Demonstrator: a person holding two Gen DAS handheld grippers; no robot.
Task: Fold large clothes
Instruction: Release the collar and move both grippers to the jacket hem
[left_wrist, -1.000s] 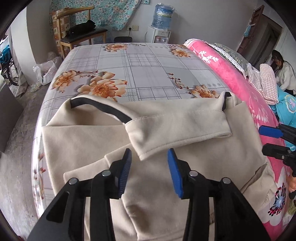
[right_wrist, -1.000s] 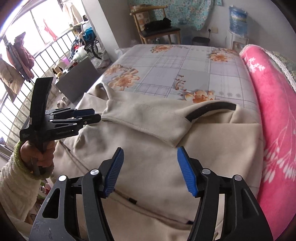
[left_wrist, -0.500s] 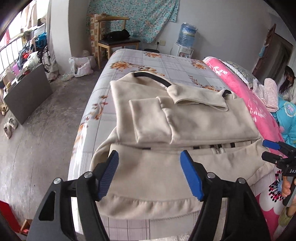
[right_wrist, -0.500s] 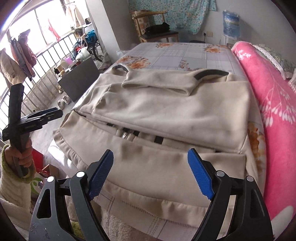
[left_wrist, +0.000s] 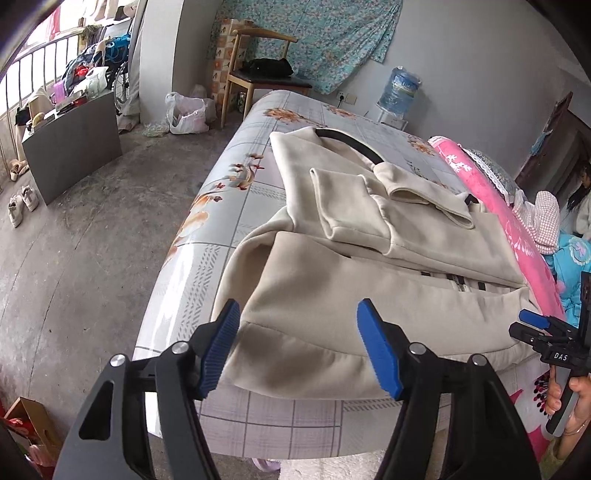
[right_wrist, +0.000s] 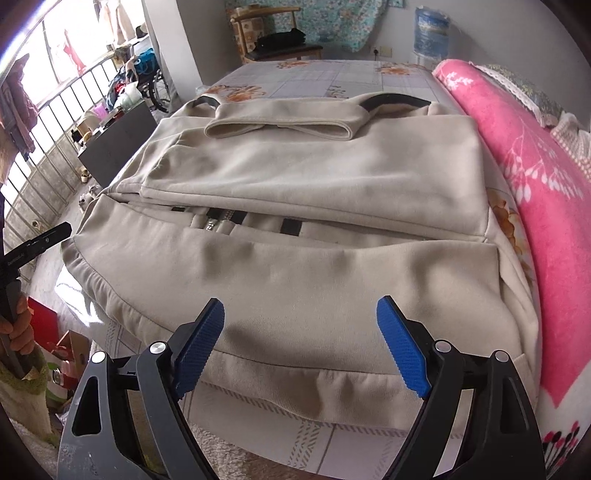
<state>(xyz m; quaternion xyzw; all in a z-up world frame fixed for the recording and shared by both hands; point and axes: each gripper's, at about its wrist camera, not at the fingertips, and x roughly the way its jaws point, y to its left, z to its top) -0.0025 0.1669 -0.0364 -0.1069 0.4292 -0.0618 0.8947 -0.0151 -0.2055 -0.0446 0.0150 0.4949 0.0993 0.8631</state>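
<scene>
Both grippers are now pulling back from the folded sleeves to the near hem of the coat (right_wrist: 295, 280), which a second ago filled each view at close range. The coat is lying on the bed (left_wrist: 207, 236), its sleeves crossed over the chest and its bottom edge hanging at the mattress end beside the pink blanket (right_wrist: 532, 177).

The left gripper (left_wrist: 299, 347) is hovering over the hem's left corner, its jaws narrowing slightly with cloth below them but none pinched. The right gripper (right_wrist: 299, 347) is hovering over the hem's right part, its jaws widening, likewise gripping nothing.

Step in hand, as judged: the sleeves are folded in, and the hem is being lined up for the fold toward the collar. The next move is calling for each gripper to sink onto the hem edge, pinch it, and carry both corners up evenly.

The left view is showing the floor, a chair (left_wrist: 258, 70) and the hem's outer corner; the right view alone is showing the zipper (right_wrist: 214, 221) under the sleeves.
</scene>
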